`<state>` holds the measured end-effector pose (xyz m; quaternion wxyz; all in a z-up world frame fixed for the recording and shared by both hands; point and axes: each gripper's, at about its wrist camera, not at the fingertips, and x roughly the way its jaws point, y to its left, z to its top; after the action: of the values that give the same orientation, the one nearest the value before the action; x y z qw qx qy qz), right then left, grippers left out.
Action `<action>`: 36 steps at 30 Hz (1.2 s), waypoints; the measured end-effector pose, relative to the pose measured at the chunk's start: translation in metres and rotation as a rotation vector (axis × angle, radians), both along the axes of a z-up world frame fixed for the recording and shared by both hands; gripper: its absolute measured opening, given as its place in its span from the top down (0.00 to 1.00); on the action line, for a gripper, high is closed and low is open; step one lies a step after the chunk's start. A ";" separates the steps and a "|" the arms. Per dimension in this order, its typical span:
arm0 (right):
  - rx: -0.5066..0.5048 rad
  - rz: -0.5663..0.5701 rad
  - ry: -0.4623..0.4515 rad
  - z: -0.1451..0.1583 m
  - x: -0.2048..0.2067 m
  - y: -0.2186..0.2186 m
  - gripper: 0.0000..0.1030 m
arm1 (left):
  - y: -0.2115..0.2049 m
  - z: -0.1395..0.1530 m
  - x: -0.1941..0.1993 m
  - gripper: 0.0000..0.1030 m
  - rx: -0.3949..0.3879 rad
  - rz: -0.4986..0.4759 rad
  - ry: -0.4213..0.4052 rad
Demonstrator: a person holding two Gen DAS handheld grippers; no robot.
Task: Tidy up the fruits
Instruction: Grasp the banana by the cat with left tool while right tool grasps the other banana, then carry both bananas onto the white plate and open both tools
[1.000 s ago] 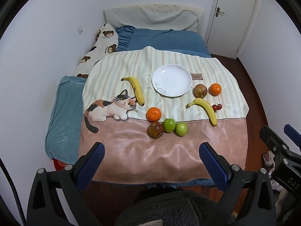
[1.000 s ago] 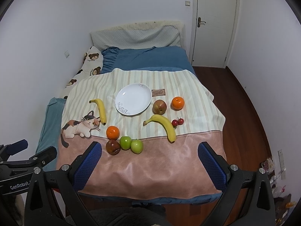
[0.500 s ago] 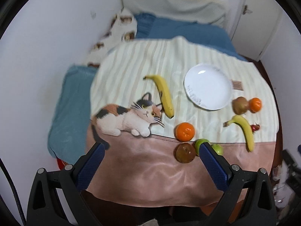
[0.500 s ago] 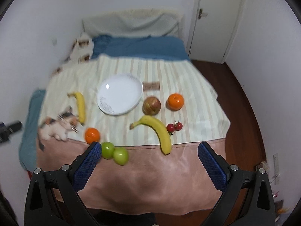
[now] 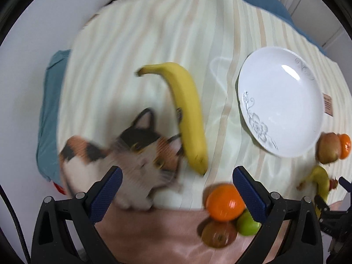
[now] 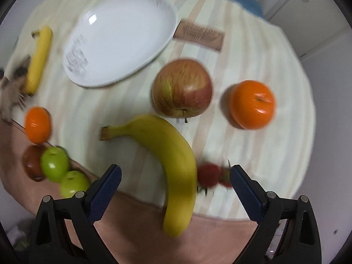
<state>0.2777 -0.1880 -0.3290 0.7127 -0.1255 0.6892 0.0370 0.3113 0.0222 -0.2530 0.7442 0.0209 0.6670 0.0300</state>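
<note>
Both hand-held grippers (image 5: 176,189) (image 6: 175,187) dropped nearer the bananas (image 5: 189,114) (image 6: 173,165).

Showing no readable text. Brown label (image 6: 199,35) on the striped blanket (image 6: 253,50) beside the white plate (image 6: 123,33) carrying print lines, blurring beyond reading.

yellow banana (image 6: 176,165), white plate (image 6: 123,37); striped blanket (image 5: 132,33)

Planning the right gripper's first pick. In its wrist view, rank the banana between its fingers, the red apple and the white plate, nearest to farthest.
1. Banana: between the right gripper's open fingers.
2. Red apple: just beyond, centre.
3. White plate: farthest, upper left.
</note>
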 end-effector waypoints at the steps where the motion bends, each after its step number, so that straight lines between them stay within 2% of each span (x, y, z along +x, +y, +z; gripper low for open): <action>1: 0.000 0.011 0.019 -0.009 0.003 0.001 0.06 | -0.004 -0.009 0.009 0.00 -0.002 -0.009 0.013; 5: 0.045 0.015 0.066 -0.034 0.012 0.000 0.21 | -0.011 -0.031 0.036 0.00 -0.026 -0.012 0.054; 7: 0.083 -0.020 0.078 -0.042 0.016 -0.004 0.27 | -0.013 -0.039 0.047 0.07 -0.022 -0.017 0.051; 9: 0.091 -0.051 0.071 -0.046 0.018 -0.007 0.28 | -0.013 -0.046 0.056 0.34 0.003 -0.028 0.058; 10: 0.095 -0.066 0.067 -0.046 0.019 -0.009 0.31 | -0.011 -0.050 0.058 0.42 0.009 -0.030 0.067; 12: 0.101 -0.097 0.057 -0.046 0.020 -0.015 0.37 | -0.007 -0.057 0.060 0.64 0.007 -0.021 0.078; 13: 0.103 -0.110 0.055 -0.046 0.021 -0.018 0.42 | -0.004 -0.059 0.058 0.66 0.001 -0.020 0.077; 17: 0.110 -0.166 0.059 -0.045 0.014 -0.026 0.50 | -0.001 -0.055 0.043 0.68 0.014 -0.036 0.046; 23: 0.199 -0.309 0.102 -0.046 -0.019 -0.053 0.59 | 0.001 -0.051 -0.013 0.69 0.060 -0.098 0.063; 27: 0.243 -0.388 0.122 -0.052 -0.039 -0.074 0.60 | 0.003 -0.052 -0.052 0.69 0.075 -0.122 0.079; 29: 0.243 -0.397 0.117 -0.055 -0.043 -0.079 0.60 | 0.004 -0.054 -0.059 0.69 0.078 -0.122 0.073; 31: 0.232 -0.401 0.117 -0.052 -0.044 -0.081 0.60 | 0.003 -0.063 -0.062 0.68 0.079 -0.117 0.071; 34: 0.213 -0.402 0.121 -0.062 -0.042 -0.066 0.60 | 0.009 -0.067 -0.062 0.68 0.074 -0.109 0.084; 35: 0.210 -0.403 0.122 -0.064 -0.042 -0.069 0.60 | 0.005 -0.077 -0.047 0.67 0.075 -0.108 0.087; 36: 0.207 -0.401 0.124 -0.066 -0.039 -0.069 0.60 | 0.004 -0.075 -0.054 0.67 0.074 -0.110 0.089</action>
<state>0.2386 -0.2568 -0.3945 0.6710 0.0904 0.7354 -0.0272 0.2572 0.0264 -0.3279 0.7130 0.0862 0.6957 0.0129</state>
